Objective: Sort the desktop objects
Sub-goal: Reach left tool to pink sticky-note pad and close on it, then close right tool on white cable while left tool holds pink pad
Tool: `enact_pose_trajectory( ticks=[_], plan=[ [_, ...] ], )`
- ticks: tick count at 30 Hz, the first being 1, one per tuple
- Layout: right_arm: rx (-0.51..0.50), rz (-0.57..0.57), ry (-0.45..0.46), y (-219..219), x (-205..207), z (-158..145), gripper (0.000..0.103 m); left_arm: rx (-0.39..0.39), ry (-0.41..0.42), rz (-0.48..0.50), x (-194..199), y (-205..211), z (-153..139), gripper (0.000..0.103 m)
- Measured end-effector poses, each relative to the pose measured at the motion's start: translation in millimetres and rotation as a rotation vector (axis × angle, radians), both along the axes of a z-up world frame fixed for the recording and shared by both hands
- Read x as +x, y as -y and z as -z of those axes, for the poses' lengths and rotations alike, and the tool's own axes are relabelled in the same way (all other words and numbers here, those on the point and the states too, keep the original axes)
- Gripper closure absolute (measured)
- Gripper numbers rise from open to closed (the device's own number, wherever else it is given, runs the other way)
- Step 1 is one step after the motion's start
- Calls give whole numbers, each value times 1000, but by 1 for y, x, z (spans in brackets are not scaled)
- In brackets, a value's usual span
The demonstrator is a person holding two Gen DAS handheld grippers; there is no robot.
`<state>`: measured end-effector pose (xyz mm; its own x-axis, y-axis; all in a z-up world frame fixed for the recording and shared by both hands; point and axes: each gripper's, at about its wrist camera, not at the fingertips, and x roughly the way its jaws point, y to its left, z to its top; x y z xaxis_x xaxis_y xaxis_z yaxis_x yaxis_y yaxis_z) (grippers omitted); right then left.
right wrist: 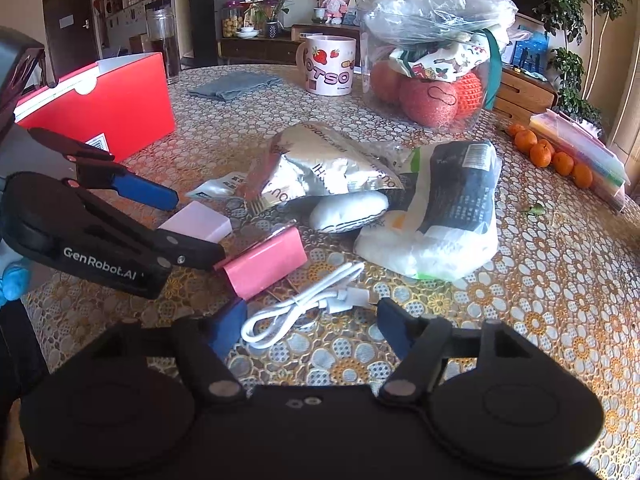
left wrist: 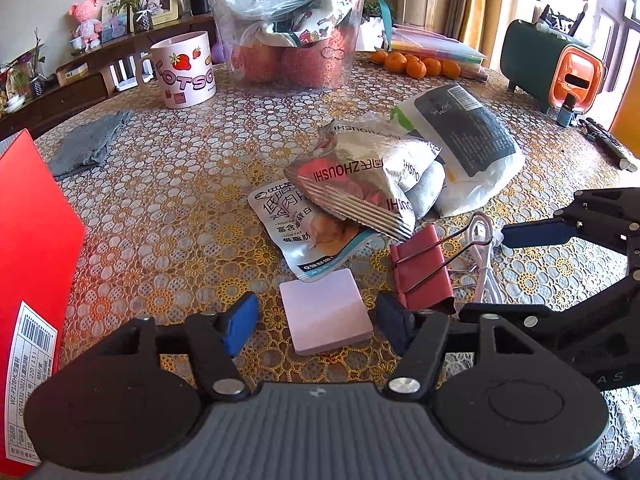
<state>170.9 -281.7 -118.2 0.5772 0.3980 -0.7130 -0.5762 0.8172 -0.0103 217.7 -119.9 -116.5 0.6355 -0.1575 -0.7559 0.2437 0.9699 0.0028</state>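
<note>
A pale pink sticky-note pad lies flat on the lace tablecloth between the fingers of my left gripper. A strip of cloth shows between the pad and the left fingertip, so the jaws are open around it. A red binder clip sits just right of it. In the right wrist view my right gripper is open around a coiled white cable. The left gripper reaches in from the left there, astride the note pad, beside the clip.
Silver snack bags, a chicken packet and a white bag with a black label are piled mid-table. A red box stands left. Behind are a mug, a clear tub of apples, tangerines and a grey cloth.
</note>
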Motion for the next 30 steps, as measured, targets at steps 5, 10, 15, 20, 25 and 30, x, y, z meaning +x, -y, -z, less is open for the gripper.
enact_pose_trajectory(
  ticks=[5,10,15,20,25,30],
  plan=[
    [7,20,-4,3,-1,-1,42,-2,-4,-6,1,0,-2,59],
    [8,36,4,5,-3,-3,43,-13,-13,-25,-2,-3,-3,59],
    [24,49,2,10,-9,-10,43,-30,-20,-28,-6,-3,-6,59],
    [22,67,9,14,-15,-11,44,-36,-20,-23,-11,-2,-9,59],
    [37,78,18,21,-23,-21,54,-52,-24,-25,-16,-3,-15,59],
    [15,94,5,23,-27,-23,53,-47,-24,-24,-20,-3,-16,59]
  ],
)
